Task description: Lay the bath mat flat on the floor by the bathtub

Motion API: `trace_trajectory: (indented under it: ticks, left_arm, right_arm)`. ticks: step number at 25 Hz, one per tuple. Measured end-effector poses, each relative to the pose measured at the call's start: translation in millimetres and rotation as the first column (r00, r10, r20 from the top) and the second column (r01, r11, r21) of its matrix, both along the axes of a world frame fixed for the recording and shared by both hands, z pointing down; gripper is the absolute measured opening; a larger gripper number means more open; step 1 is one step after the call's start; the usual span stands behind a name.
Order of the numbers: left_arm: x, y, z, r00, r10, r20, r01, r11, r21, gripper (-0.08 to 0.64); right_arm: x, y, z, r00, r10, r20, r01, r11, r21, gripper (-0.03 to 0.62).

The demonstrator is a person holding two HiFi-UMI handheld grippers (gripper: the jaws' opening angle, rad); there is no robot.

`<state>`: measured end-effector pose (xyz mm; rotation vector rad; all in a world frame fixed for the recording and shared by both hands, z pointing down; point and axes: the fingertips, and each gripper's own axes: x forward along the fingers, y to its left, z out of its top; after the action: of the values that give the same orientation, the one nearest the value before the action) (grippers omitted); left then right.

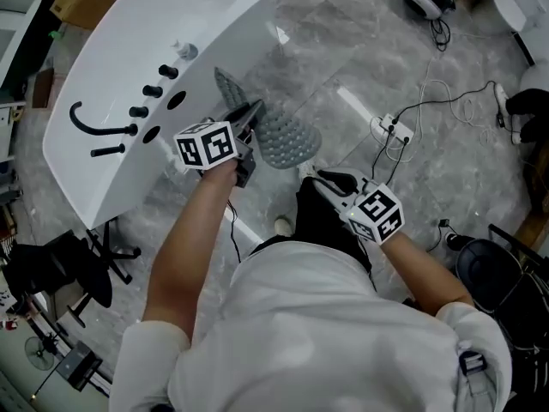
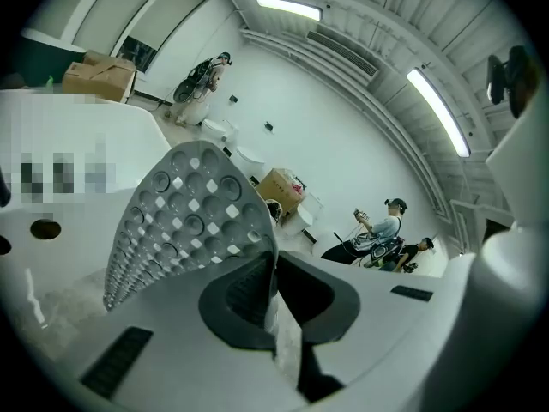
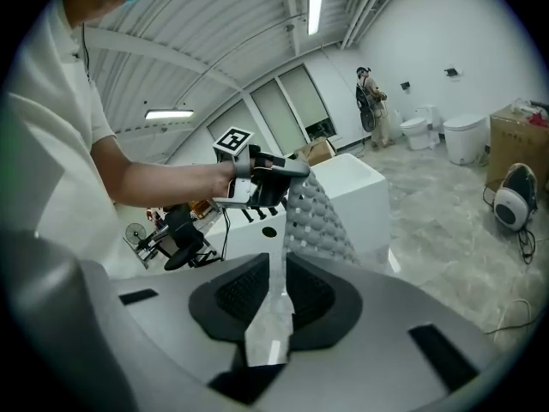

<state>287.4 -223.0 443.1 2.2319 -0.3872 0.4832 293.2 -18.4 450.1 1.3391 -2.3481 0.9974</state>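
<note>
The left gripper (image 1: 248,115) sits just left of the head view's centre, its jaws clenched on one edge of the grey bath mat (image 1: 283,136). In the left gripper view the mat's rim is pinched between the two dark pads, and the dimpled, perforated sheet rises from them toward the upper left of the frame. The mat hangs curled in the air, not flat, over the grey marble floor (image 1: 343,50) just beside the rim of the white bathtub (image 1: 111,58), which fills the upper left of the head view. The right gripper (image 1: 316,178) is at centre right, close below the mat's lower edge. In its own view its jaws stand narrowly apart with only floor showing in the gap, and the mat hangs beyond them from the left gripper. A white power strip (image 1: 393,129) with trailing cables lies on the floor at right.
</note>
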Motion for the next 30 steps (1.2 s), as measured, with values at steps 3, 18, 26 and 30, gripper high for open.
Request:
trace_trajectory:
  ticks: [3, 18, 26, 30]
  left_arm:
    - [44.4, -34.8, 20.3, 1.0, 0.003, -0.009, -0.004, 1.0, -0.017, 0.028]
    - [174.4, -157.5, 130.3, 0.985, 0.0, -0.171, -0.015, 0.996, -0.084, 0.028]
    - [83.4, -174.7, 298.2, 0.996, -0.092, 0.005, 0.092, 0.979, -0.181, 0.026]
    - [23.8, -173.8, 359.5, 0.984, -0.135, 0.116, 0.157, 0.967, -0.2, 0.026]
  right_arm:
    - [26.8, -15.6, 13.6, 1.0, 0.006, 0.004, -0.006, 1.0, -0.028, 0.072]
    - [65.1, -80.3, 75.8, 0.993, 0.066, 0.103, -0.048, 0.985, -0.167, 0.072]
    - [50.6, -74.6, 134.4, 0.993, 0.014, 0.113, 0.017, 0.964, -0.266, 0.066]
    - [43.6, -82.8, 151.6, 0.995, -0.04, 0.094, 0.063, 0.962, -0.267, 0.066]
